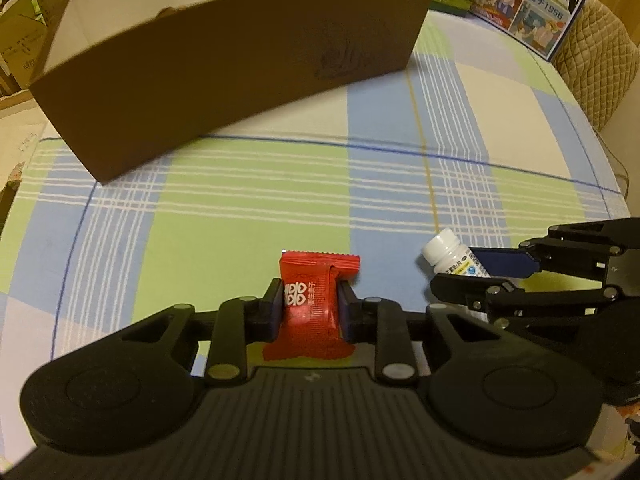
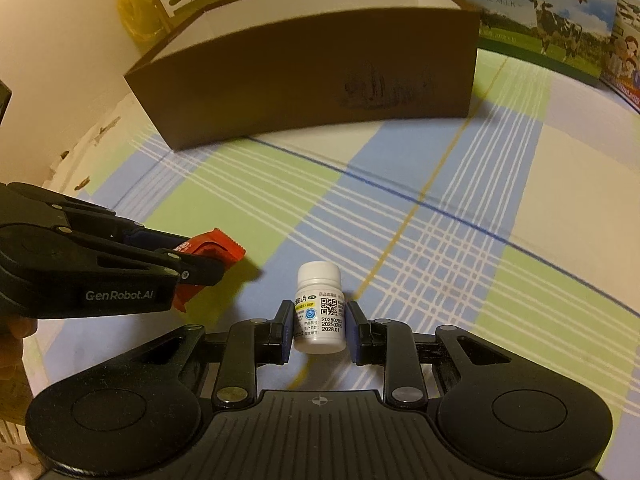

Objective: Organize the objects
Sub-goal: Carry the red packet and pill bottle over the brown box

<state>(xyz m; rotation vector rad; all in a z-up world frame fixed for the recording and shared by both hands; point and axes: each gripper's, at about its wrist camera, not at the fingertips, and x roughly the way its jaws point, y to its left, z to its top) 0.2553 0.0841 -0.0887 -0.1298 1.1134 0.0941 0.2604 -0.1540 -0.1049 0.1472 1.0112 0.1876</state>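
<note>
My left gripper [image 1: 310, 304] is shut on a red candy packet [image 1: 314, 308], held a little above the checked tablecloth [image 1: 240, 208]. My right gripper [image 2: 319, 326] is shut on a small white pill bottle [image 2: 320, 312] with a printed label. Each gripper shows in the other's view: the right gripper [image 1: 460, 276] with the bottle [image 1: 450, 256] at right, the left gripper [image 2: 216, 264] with the packet [image 2: 212, 246] at left. An open brown cardboard box [image 1: 224, 80] with white inner walls stands on the table ahead of both, also in the right wrist view [image 2: 320, 68].
Printed milk cartons [image 2: 540, 20] stand behind and right of the box, also in the left wrist view [image 1: 532, 4]. A quilted chair back [image 1: 596, 64] is at the far right. Cardboard boxes and clutter [image 1: 20, 28] lie beyond the table's left edge.
</note>
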